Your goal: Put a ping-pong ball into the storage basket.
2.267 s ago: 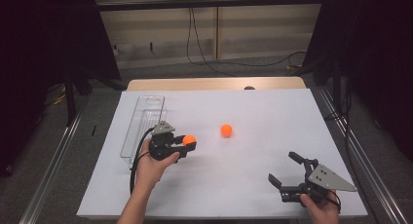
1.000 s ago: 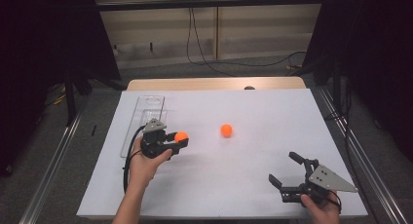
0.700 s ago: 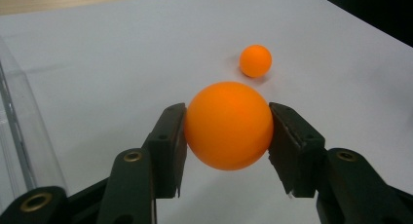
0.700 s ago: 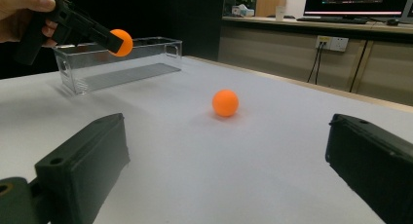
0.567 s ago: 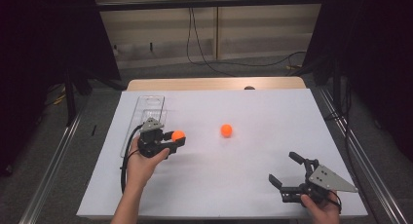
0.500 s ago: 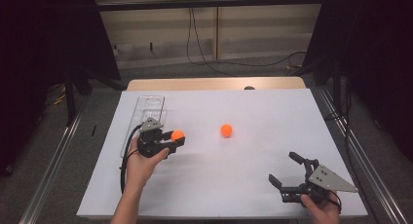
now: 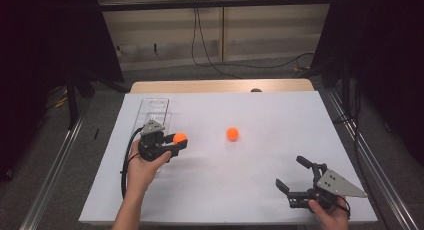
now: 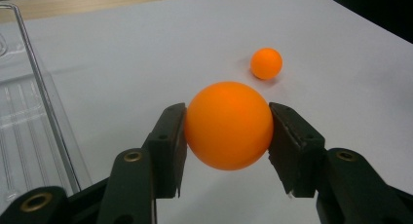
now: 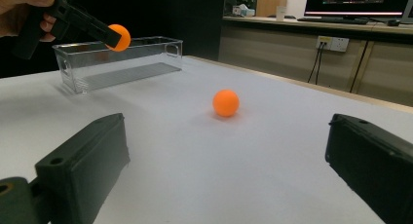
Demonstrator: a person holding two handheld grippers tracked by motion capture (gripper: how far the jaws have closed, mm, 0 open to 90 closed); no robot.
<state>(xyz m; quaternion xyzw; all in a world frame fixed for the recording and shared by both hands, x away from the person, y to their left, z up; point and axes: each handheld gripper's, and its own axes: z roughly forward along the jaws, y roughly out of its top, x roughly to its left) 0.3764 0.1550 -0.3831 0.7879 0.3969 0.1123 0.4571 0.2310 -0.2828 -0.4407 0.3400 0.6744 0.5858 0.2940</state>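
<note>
**A:** Status at that frame? How far along was it?

**B:** About halfway, by my read. The left gripper (image 7: 175, 146) was clamped on one small orange plastic ball (image 8: 229, 125), both black pads pressed against its sides. The ball was held off the white table top (image 7: 250, 190), right beside the clear plastic rectangular bin (image 7: 155, 107) at the table's left edge.

**A:** Anything in the bin yet?

**B:** Nothing orange was visible in it. So the held ball wasn't dropped yet, and it sat next to the bin's near wall rather than over the opening.

**A:** And the other one?

**B:** The second orange ball (image 7: 232, 133) lay loose near the table's middle, well apart from both grippers. It was untouched. Left to do, judging from the layout: carry the first over the rim, release, then fetch the second.

**A:** Right side?

**B:** The right gripper (image 7: 295, 176) sat low at the near right corner, jaws spread wide with nothing between them, aimed roughly at the loose ball.

**A:** Blind spots?

**B:** The bin's transparent walls made its rim and floor hard to trace from above, and the left hand (image 7: 142, 167) covered its near end. The gripper view cut off most of the bin. Couldn't confirm the height of the ball against the rim.
</note>
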